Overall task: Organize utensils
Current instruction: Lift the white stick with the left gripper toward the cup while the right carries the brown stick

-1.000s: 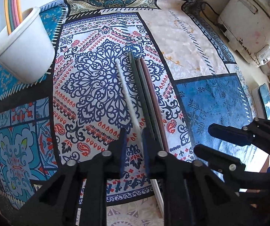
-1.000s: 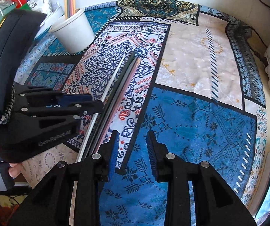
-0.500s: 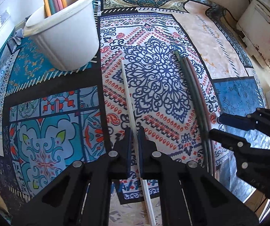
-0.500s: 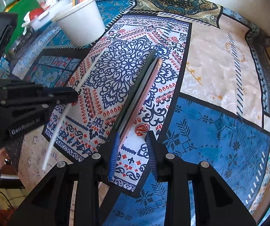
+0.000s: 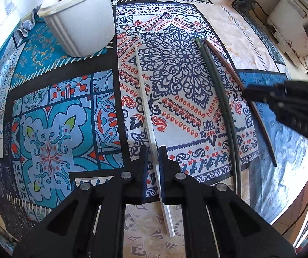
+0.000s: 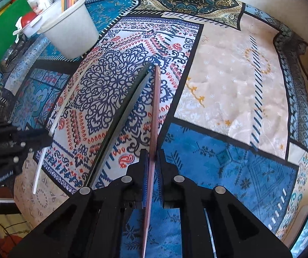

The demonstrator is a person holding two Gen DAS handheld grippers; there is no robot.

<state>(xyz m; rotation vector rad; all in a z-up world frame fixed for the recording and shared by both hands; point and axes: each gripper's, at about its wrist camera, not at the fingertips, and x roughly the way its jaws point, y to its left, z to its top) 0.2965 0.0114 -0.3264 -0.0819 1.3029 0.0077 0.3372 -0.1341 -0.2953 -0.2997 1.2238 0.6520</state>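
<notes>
Patterned cloth (image 5: 175, 81) covers the worktop. White bucket (image 5: 82, 21) at far left, sticks standing inside. Left claw (image 5: 153, 163) closed on white stick (image 5: 145, 105). Two dark green sticks (image 5: 220, 94) lie beside. Right claw (image 6: 152, 161) clamped on reddish-brown stick (image 6: 155, 107), raised off the cloth.

— What is changed on the left?
— The white stick (image 5: 148, 116) is now pulled clear of the dark sticks (image 5: 220, 99).
— And the right?
— The brown stick (image 6: 155, 116) is now clamped and lifted by the right gripper (image 6: 151, 167).
</notes>
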